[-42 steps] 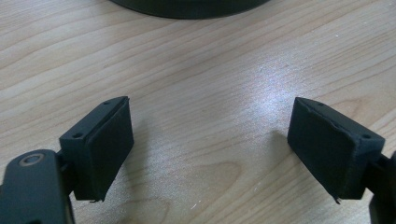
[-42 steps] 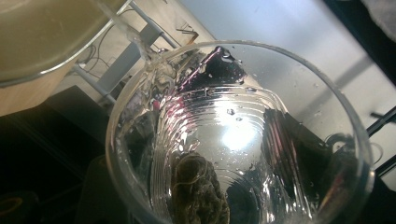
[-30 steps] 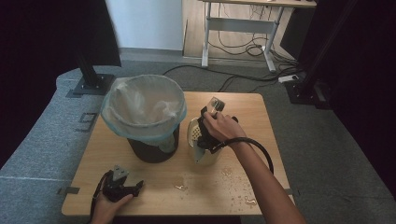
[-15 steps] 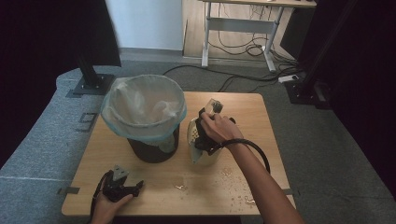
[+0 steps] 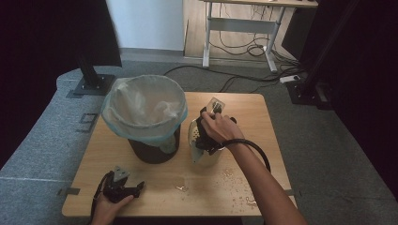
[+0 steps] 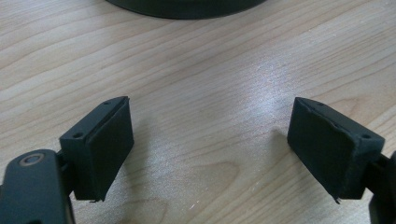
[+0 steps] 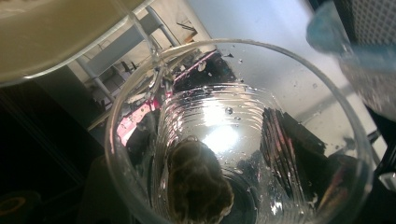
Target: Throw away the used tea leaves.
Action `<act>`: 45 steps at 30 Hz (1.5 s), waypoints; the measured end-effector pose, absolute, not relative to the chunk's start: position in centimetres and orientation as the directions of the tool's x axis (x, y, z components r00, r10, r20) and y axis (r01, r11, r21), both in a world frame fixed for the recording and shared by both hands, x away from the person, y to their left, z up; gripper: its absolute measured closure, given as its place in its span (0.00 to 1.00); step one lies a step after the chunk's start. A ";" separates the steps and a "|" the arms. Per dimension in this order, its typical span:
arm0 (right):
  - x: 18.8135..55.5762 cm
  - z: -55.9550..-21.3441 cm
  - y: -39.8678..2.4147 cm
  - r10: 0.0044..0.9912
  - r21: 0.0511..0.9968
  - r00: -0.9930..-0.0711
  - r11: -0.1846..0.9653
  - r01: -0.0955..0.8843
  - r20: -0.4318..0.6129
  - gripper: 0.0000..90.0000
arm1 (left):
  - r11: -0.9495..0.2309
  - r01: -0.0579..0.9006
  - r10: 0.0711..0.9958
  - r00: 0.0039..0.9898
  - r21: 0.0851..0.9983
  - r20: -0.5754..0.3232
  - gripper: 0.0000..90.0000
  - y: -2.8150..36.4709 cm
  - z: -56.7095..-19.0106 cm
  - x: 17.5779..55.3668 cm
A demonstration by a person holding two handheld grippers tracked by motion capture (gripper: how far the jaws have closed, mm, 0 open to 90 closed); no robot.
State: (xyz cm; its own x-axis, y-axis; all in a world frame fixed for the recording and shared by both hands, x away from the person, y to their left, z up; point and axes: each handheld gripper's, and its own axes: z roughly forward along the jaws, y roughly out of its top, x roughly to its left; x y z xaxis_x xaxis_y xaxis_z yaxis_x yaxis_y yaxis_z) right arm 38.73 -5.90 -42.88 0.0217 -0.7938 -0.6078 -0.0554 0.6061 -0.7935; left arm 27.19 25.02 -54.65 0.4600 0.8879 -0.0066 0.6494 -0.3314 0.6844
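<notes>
A clear plastic cup [image 5: 201,145] stands tilted on the wooden table [image 5: 253,112], just right of the bin. My right gripper [image 5: 208,133] is shut on it from above, with a hand around the gripper. In the right gripper view I look down into the wet cup [image 7: 233,116]; a brown soggy lump [image 7: 198,186] lies at its bottom, and the dark jaws show through its walls. The left gripper [image 5: 135,188] rests at the front left of the table, held by a hand. Its jaws [image 6: 210,140] stand wide open over bare wood.
A black bin [image 5: 155,151] lined with a clear, blue-rimmed bag [image 5: 141,103] stands left of centre. Water drops [image 5: 237,190] and a small scrap [image 5: 181,188] lie near the front edge. Beyond the table are a desk frame [image 5: 239,33] and floor cables [image 5: 244,82].
My right gripper and the cup have shifted a little left, closer to the bin. The left gripper has stayed put.
</notes>
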 end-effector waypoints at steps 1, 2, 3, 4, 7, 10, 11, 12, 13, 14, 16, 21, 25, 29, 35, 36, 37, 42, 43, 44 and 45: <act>38.9 -42.6 -6.0 -0.778 -0.778 0.019 0.627 -0.050 -0.628 0.47 | -0.330 0.649 0.888 0.459 0.685 -0.007 0.15 25.0 -54.7 27.2; 38.8 -42.5 -6.1 -0.790 -0.790 0.027 0.611 -0.044 -0.613 0.47 | -0.330 0.650 0.888 0.460 0.685 -0.008 0.15 25.0 -54.7 27.2; 38.8 -42.4 -6.2 -0.802 -0.803 0.034 0.595 -0.037 -0.596 0.47 | -0.330 0.650 0.888 0.459 0.685 -0.008 0.15 25.0 -54.7 27.2; 38.7 -42.2 -6.2 -0.805 -0.806 0.035 0.591 -0.034 -0.592 0.47 | -0.330 0.649 0.888 0.459 0.685 -0.008 0.15 25.0 -54.7 27.2; 38.4 -42.8 -5.6 -0.828 -0.830 0.051 0.556 -0.051 -0.558 0.47 | -0.332 0.649 0.887 0.461 0.684 -0.007 0.15 25.0 -54.6 27.2; 38.5 -43.1 -5.5 -0.835 -0.836 0.048 0.546 -0.058 -0.549 0.47 | -0.331 0.649 0.887 0.461 0.685 -0.008 0.16 24.9 -54.7 27.2; 38.8 -42.5 -5.5 -0.803 -0.804 0.045 0.593 -0.040 -0.594 0.47 | -0.331 0.647 0.887 0.462 0.687 -0.007 0.16 24.9 -54.7 27.2; 39.0 -42.2 -5.5 -0.790 -0.791 0.031 0.611 -0.029 -0.612 0.47 | -0.331 0.647 0.887 0.462 0.687 -0.007 0.16 24.9 -54.7 27.2; 39.0 -42.1 -5.6 -0.795 -0.795 0.024 0.606 -0.034 -0.607 0.47 | -0.331 0.647 0.887 0.462 0.687 -0.008 0.16 24.9 -54.7 27.2; 38.9 -42.2 -5.6 -0.806 -0.807 0.027 0.589 -0.042 -0.591 0.47 | -0.331 0.647 0.886 0.463 0.686 -0.008 0.16 24.9 -54.7 27.2; 38.7 -42.1 -5.5 -0.779 -0.778 0.012 0.626 -0.054 -0.627 0.47 | -0.335 0.647 0.885 0.466 0.685 -0.007 0.15 24.9 -54.7 27.2; 38.7 -41.0 -5.7 -0.631 -0.626 -0.040 0.775 -0.083 -0.775 0.47 | -0.336 0.646 0.885 0.466 0.685 -0.005 0.16 24.9 -54.7 27.2; 38.6 -39.9 -6.3 -0.373 -0.361 -0.131 0.926 -0.106 -0.919 0.47 | -0.335 0.647 0.885 0.466 0.685 -0.006 0.15 24.9 -54.7 27.2; 38.8 -38.5 -7.2 -0.037 -0.016 -0.251 0.996 -0.085 -0.967 0.46 | -0.335 0.647 0.885 0.465 0.685 -0.006 0.16 24.9 -54.7 27.2; 39.0 -37.0 -9.2 0.419 0.480 -0.441 0.877 -0.030 -0.794 0.46 | -0.335 0.646 0.885 0.466 0.686 -0.007 0.15 24.9 -54.7 27.2; 39.0 -36.9 -9.7 0.496 0.566 -0.478 0.824 -0.002 -0.724 0.46 | -0.335 0.646 0.885 0.465 0.686 -0.006 0.16 24.9 -54.7 27.2; 39.1 -36.8 -10.1 0.544 0.621 -0.511 0.784 0.025 -0.666 0.46 | -0.334 0.646 0.885 0.466 0.686 -0.007 0.16 24.9 -54.7 27.2; 39.7 -36.6 -11.7 0.728 0.841 -0.592 0.521 0.148 -0.346 0.46 | -0.335 0.646 0.885 0.466 0.686 -0.007 0.16 24.9 -54.7 27.2; 39.8 -36.5 -11.9 0.745 0.861 -0.598 0.479 0.171 -0.296 0.46 | -0.334 0.646 0.885 0.466 0.686 -0.007 0.16 24.9 -54.7 27.2; 39.9 -36.5 -12.2 0.755 0.876 -0.604 0.444 0.187 -0.254 0.46 | -0.334 0.646 0.885 0.466 0.686 -0.007 0.16 24.9 -54.7 27.2; 40.0 -36.5 -12.4 0.761 0.888 -0.609 0.416 0.198 -0.221 0.46 | -0.334 0.646 0.885 0.466 0.687 -0.007 0.16 24.9 -54.7 27.2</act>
State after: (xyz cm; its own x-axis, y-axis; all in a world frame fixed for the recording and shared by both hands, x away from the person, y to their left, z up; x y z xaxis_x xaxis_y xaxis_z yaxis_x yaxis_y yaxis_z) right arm 39.96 -12.36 -36.50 -0.6094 0.7614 -0.2209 0.1975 0.4157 0.8878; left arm 27.19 24.91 -54.68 0.4657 0.8849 -0.0072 0.6457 -0.3342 0.6865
